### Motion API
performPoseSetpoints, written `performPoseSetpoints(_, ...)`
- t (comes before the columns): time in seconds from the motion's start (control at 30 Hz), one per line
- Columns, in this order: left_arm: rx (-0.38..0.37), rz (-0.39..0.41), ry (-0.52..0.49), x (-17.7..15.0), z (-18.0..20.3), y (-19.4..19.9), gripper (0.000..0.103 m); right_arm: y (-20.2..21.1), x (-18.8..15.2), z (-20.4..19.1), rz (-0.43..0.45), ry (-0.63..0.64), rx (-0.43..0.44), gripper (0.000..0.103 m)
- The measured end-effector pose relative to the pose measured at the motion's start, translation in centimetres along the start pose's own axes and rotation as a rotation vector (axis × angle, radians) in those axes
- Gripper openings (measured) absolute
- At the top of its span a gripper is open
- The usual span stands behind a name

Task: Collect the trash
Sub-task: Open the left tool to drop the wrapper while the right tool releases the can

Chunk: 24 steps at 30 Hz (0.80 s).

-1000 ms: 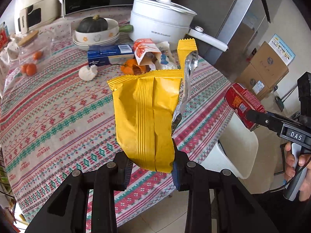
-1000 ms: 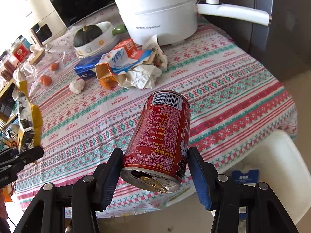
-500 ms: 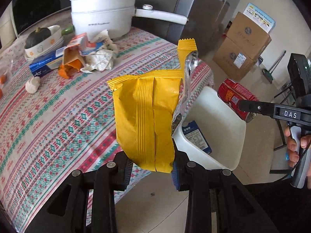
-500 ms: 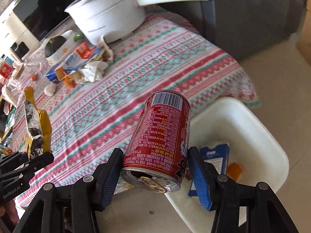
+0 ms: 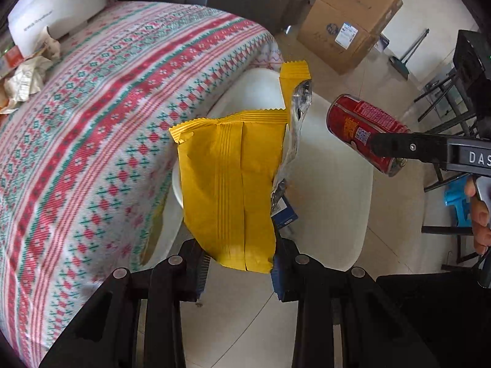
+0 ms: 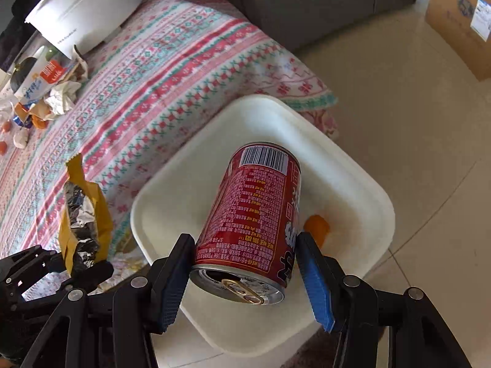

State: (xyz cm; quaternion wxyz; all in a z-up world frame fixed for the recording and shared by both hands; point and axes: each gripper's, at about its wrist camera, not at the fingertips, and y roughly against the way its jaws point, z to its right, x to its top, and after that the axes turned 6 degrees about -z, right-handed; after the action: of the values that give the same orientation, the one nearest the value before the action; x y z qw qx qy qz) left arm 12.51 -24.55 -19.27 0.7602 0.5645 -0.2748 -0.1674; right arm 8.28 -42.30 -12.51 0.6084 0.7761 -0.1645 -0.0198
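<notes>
My left gripper (image 5: 239,263) is shut on the bottom edge of a torn yellow snack bag (image 5: 233,181) with a silver lining, held over the white bin (image 5: 353,202) on the floor. My right gripper (image 6: 242,279) is shut on a red drink can (image 6: 254,217), opened end toward the camera, also above the white bin (image 6: 362,190). In the left wrist view the red can (image 5: 359,128) hangs at the right in the right gripper. In the right wrist view the yellow bag (image 6: 83,214) stands at the left. An orange scrap (image 6: 317,227) and a blue packet (image 5: 285,214) lie in the bin.
The table with a patterned cloth (image 5: 92,116) stands left of the bin. On it are a white pot (image 6: 83,9), a milk carton (image 6: 40,76) and crumpled paper (image 6: 61,98). Cardboard boxes (image 5: 346,21) stand on the tiled floor beyond. A person's hand (image 5: 478,214) holds the right gripper's handle.
Both grippers have swung from over the table down and to the right, out over the white bin. The bag and the can stay held as before.
</notes>
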Motion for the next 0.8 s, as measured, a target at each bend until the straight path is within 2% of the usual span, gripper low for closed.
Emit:
performPoseSetpoints(0.2,-0.023,-0.029,0.02,1.9,1.2,-3.6,0.035,-0.7,-0.7,3.5,-0.034,-0.049,-0.026,0.059)
performPoseSetpoints(0.43,-0.009,-0.007,0.015,2.7,1.6,-5.3,0.037,-0.7,-0.6,5.2,-0.049,-0.083,-0.016,0.059)
performPoseSetpoints(0.5,-0.007,-0.017,0.001,2.8,1.7,-5.5,0.047,-0.7,-0.5,5.0,-0.048,-0.08,-0.015,0.059)
performPoseSetpoints(0.57,-0.009,-0.026,0.002,2.7,1.9,-5.1,0.068,-0.7,-0.5,4.8,-0.048,-0.076,-0.016,0.059)
performPoseSetpoints(0.63,-0.01,-0.017,-0.002,2.6,1.9,-4.2,0.078,-0.8,-0.5,4.7,-0.051,-0.077,-0.016,0.059)
performPoseSetpoints(0.67,-0.004,-0.009,-0.005,2.6,1.8,-3.6,0.082,-0.9,-0.5,4.6,-0.053,-0.078,-0.017,0.059)
performPoseSetpoints(0.8,0.018,0.02,-0.012,2.3,1.3,-0.9,0.088,-1.2,-0.3,4.3,-0.061,-0.081,-0.025,0.059)
